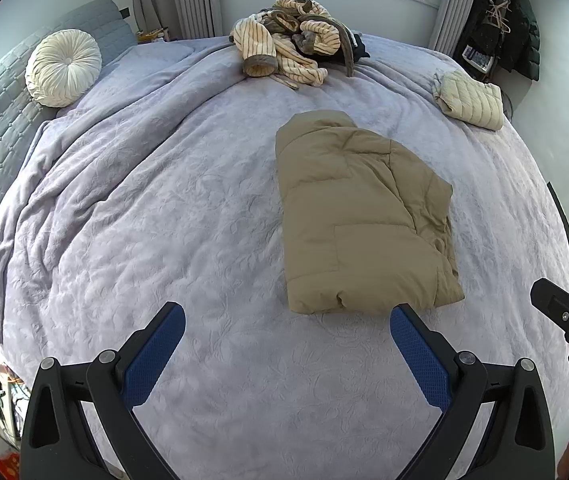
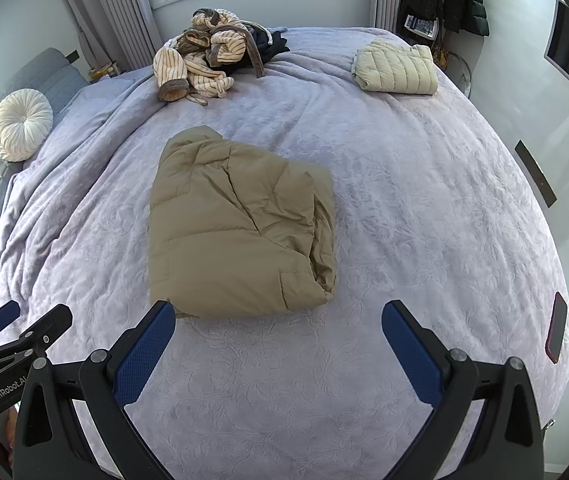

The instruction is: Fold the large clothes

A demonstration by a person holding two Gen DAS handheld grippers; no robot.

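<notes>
Two hand-held grippers hover low over a wide bed covered by a lilac bedspread (image 1: 164, 208), both with jaws spread wide and holding nothing. The left gripper (image 1: 287, 334) and right gripper (image 2: 278, 332) sit side by side just short of a tan puffer jacket (image 2: 236, 224), which lies near the middle of the bed. To finish this step well, each gripper should probably take one near corner of the hem, pinching through all layers, then carry the hem toward the collar together so the padded bundle does not spring apart (slippery, puffy fabric tends to slide). The jacket looks already folded lengthwise into a thick oblong, collar at the far end, creased diagonally, with loose layers bunched along its right edge. Farther back lie a cream quilted jacket (image 2: 396, 68), neatly folded, and a heap of striped clothes (image 2: 204, 56) not yet folded.
</notes>
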